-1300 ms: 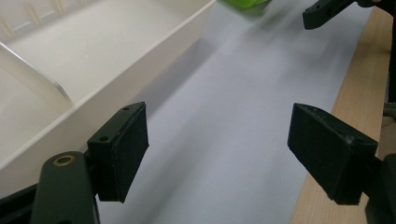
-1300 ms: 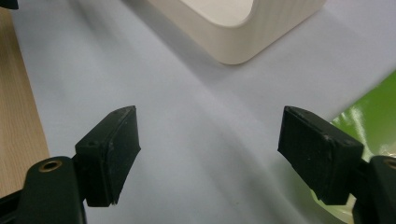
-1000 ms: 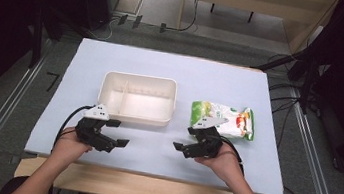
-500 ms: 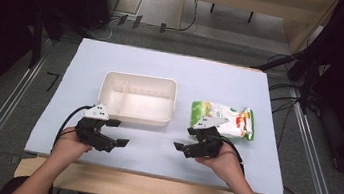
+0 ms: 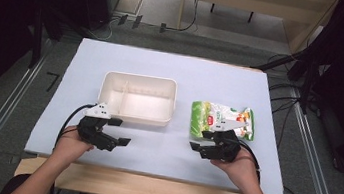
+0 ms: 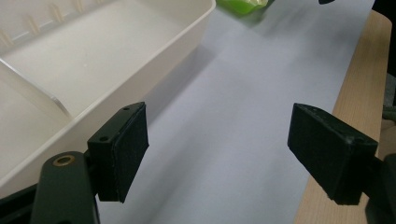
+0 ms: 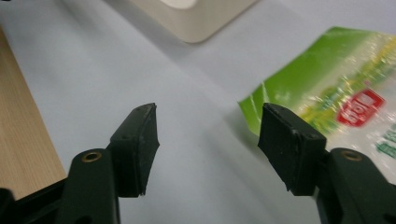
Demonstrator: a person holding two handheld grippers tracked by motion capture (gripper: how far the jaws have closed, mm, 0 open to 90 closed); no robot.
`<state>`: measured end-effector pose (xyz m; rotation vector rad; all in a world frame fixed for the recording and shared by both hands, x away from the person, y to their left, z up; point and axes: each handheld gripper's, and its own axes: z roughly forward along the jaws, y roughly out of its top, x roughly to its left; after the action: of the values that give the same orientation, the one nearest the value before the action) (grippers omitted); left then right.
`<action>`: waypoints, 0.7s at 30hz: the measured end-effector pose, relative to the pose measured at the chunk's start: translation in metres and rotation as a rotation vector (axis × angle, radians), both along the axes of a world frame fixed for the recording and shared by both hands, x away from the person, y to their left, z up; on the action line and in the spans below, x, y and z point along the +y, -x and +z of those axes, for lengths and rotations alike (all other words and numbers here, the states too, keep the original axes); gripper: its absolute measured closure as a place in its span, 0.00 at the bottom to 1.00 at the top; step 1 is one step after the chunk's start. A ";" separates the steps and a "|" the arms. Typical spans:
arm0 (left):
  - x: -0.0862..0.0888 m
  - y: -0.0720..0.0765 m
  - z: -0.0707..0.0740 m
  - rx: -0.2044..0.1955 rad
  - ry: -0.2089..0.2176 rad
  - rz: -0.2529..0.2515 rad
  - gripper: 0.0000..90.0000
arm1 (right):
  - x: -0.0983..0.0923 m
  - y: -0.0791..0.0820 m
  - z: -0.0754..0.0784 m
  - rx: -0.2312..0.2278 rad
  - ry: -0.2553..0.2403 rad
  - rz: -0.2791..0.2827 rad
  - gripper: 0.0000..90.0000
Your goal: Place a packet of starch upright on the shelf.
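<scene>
Since the earlier frame the right gripper point(image 5: 199, 146) has edged toward the green snack bag point(image 5: 222, 119) beside the tray point(image 5: 137, 98), jaws narrowing yet empty; light, crinkly, slippery, best pinched at its near corner.

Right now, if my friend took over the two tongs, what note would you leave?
Left tongs: open, holding nothing, beside the white box.
Right tongs: have just been closing a bit, nothing between them, beside the green snack bag.
The bag lies flat on the table, right of the box, which looks empty.
Done: nothing moved yet.
Left: probably grab the bag and put it in the box.
</scene>
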<state>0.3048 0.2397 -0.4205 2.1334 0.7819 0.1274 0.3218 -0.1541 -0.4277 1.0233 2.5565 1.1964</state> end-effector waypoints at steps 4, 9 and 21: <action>-0.002 -0.001 0.000 0.000 -0.004 -0.002 0.23 | -0.012 -0.002 -0.001 0.013 -0.001 -0.033 0.45; -0.006 -0.005 0.000 -0.004 -0.002 -0.021 0.23 | -0.029 -0.002 -0.004 0.000 -0.005 -0.070 0.55; -0.009 -0.006 0.000 -0.001 0.002 -0.025 0.23 | -0.042 -0.020 -0.025 0.076 0.039 -0.128 0.95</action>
<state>0.3110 0.2310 -0.4201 2.1406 0.7547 0.1148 0.3416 -0.1965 -0.4532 1.2253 2.5148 1.0915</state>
